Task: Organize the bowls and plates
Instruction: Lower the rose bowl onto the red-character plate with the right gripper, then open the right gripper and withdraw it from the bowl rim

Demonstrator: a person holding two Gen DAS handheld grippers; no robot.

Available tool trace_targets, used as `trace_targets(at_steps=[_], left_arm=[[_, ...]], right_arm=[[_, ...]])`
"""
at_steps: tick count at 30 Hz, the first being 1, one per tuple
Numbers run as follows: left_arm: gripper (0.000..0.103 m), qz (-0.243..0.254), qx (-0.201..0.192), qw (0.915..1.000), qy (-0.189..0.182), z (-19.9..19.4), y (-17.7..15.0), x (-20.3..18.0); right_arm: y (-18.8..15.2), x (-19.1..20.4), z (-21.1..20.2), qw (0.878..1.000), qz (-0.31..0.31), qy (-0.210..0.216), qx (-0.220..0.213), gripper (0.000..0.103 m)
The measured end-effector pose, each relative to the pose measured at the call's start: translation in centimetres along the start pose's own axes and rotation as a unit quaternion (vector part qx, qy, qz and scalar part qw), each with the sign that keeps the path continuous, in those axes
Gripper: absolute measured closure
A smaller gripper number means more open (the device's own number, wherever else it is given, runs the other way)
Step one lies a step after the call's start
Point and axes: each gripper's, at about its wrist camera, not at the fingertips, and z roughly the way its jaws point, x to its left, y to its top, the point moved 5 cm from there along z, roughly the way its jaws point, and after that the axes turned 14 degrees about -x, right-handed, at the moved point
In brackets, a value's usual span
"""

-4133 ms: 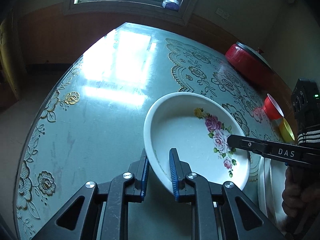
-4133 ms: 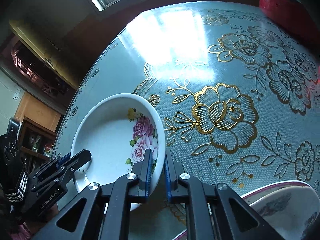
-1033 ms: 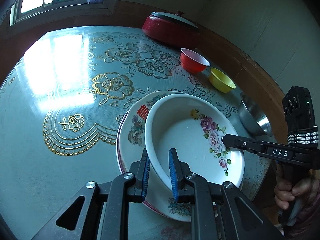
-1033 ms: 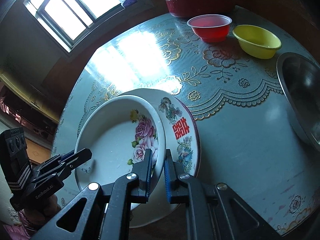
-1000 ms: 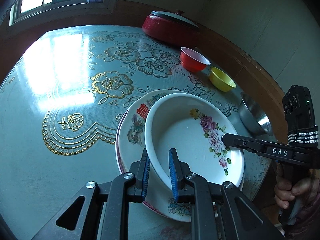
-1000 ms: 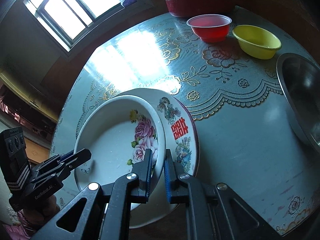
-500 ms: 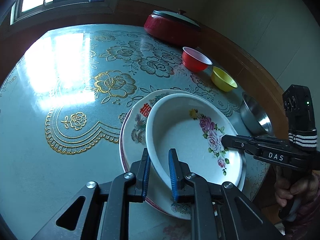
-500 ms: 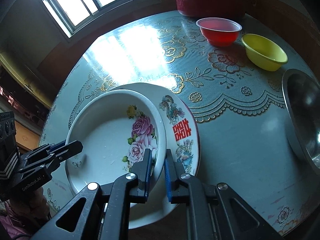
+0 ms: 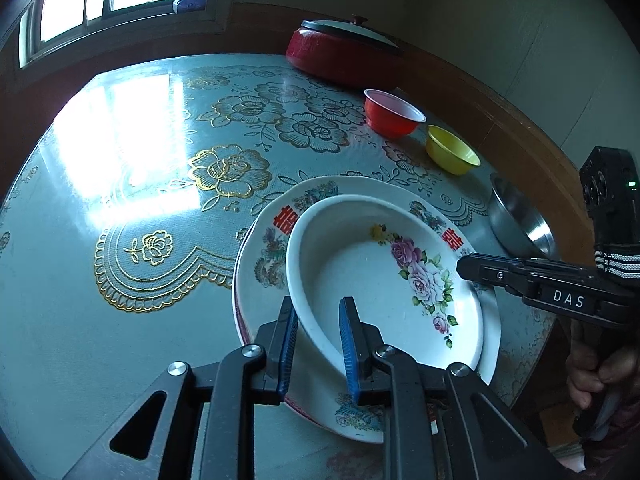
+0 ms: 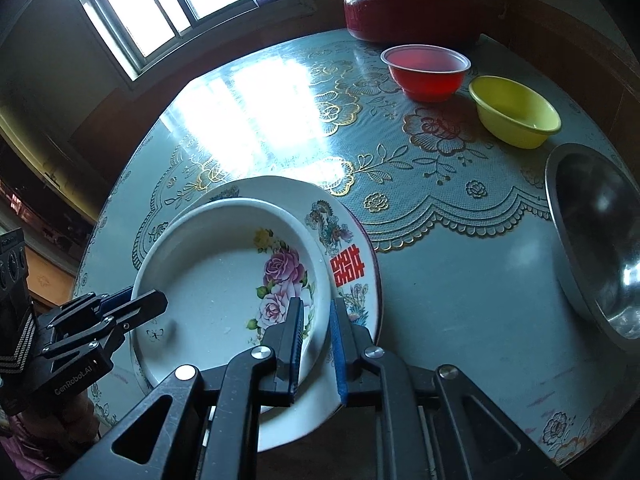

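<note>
1. The left tool (image 9: 316, 334) straddles the bowl's (image 9: 360, 264) near rim, blue pads slightly spread.
2. The right tool (image 10: 314, 338) straddles the opposite rim likewise.
3. The bowl sits on the plate (image 9: 260, 280), on the surface (image 9: 80, 320).

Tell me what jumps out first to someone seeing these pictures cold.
The rose dish sits nested in the larger plate at the table's near edge, with the left tool and right tool each straddling its rim from opposite sides. Beyond it stand a red bowl, a yellow bowl and a steel bowl along the right side, with a red lidded pot at the far edge.
</note>
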Motion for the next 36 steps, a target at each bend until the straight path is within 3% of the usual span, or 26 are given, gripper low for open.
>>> trace_targets(at_steps=[6, 9, 16, 21, 29, 36], left_arm=[[0.078, -0.010, -0.002, 0.9999, 0.006, -0.3, 0.2, 0.3], [0.070, -0.005, -0.010, 0.9998, 0.015, -0.7, 0.3, 0.2], [0.070, -0.018, -0.022, 0.9994, 0.021, -1.8, 0.5, 1.0], [0.070, -0.033, -0.031, 0.9984, 0.033, -2.5, 0.4, 2.0], [0.070, -0.058, -0.035, 0.9958, 0.063, -3.3, -0.1, 3.9], [0.067, -0.065, -0.022, 0.9959, 0.058, -3.1, -0.9, 4.1]], right_arm=[[0.1, 0.7, -0.1, 1.000, -0.019, 0.001, -0.008, 0.089], [0.2, 0.7, -0.2, 1.000, -0.024, 0.001, -0.010, 0.089], [0.2, 0.1, 0.0, 1.000, -0.020, -0.001, -0.001, 0.090], [0.4, 0.4, 0.2, 1.000, -0.026, -0.006, -0.003, 0.085], [1.7, -1.9, -0.3, 0.998, 0.056, 0.003, -0.039, 0.081], [2.1, -3.7, -0.8, 0.991, 0.117, 0.009, -0.058, 0.073]])
